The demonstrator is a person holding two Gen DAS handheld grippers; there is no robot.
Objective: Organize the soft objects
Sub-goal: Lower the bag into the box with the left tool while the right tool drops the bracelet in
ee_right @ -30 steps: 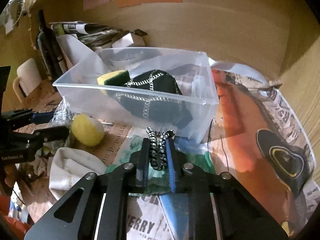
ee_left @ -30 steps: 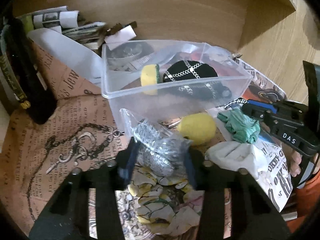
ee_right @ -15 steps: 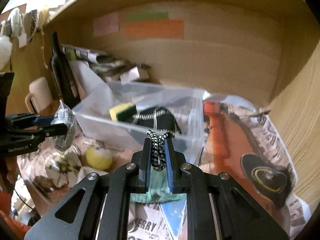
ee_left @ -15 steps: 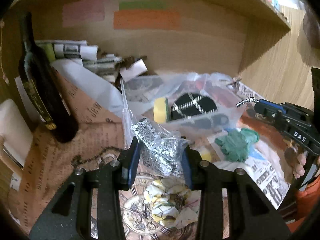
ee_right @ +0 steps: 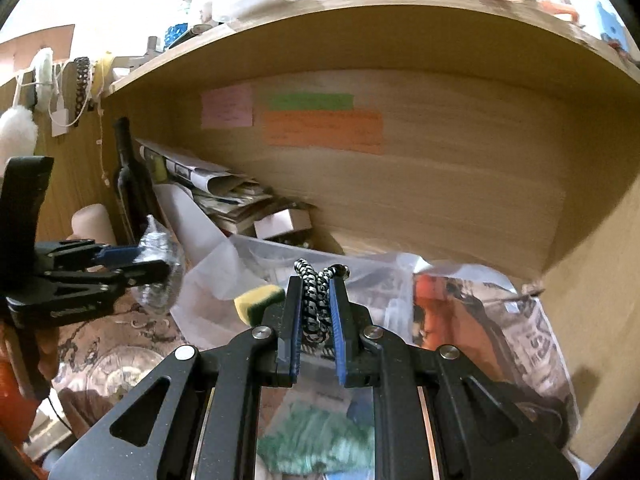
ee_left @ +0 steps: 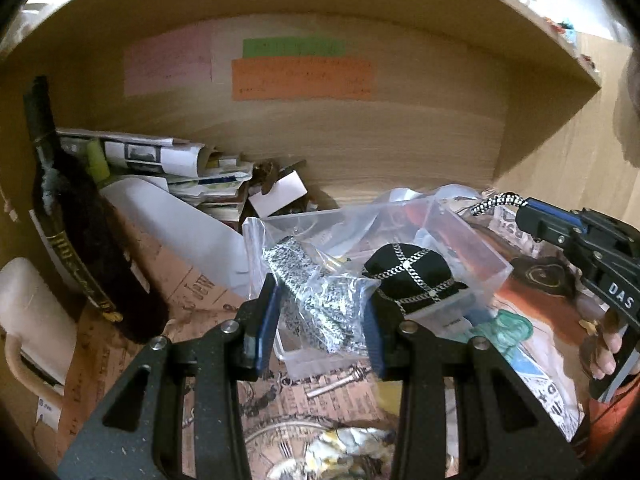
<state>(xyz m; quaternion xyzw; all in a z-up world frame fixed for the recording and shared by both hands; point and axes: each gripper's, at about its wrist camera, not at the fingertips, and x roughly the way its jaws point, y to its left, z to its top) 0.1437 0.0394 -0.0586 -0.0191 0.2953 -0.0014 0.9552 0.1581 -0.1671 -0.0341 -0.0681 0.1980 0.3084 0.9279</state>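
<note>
My left gripper is shut on a clear plastic bag of silvery mesh and holds it in the air just in front of the clear plastic bin. The bin holds a black cap with chain trim and a yellow-green sponge. My right gripper is shut on a black-and-white braided cord, raised above the bin's near side; the cord also shows in the left wrist view. A green cloth lies on the newspaper below it.
A dark wine bottle and a cream mug stand at the left. Rolled papers and books pile at the back wall. A patterned scrunchie lies near the front. A shelf board runs overhead.
Both grippers have risen with their loads. The left gripper lifted the mesh bag off the table up to the bin. The right gripper lifted the cord up off the green cloth.
</note>
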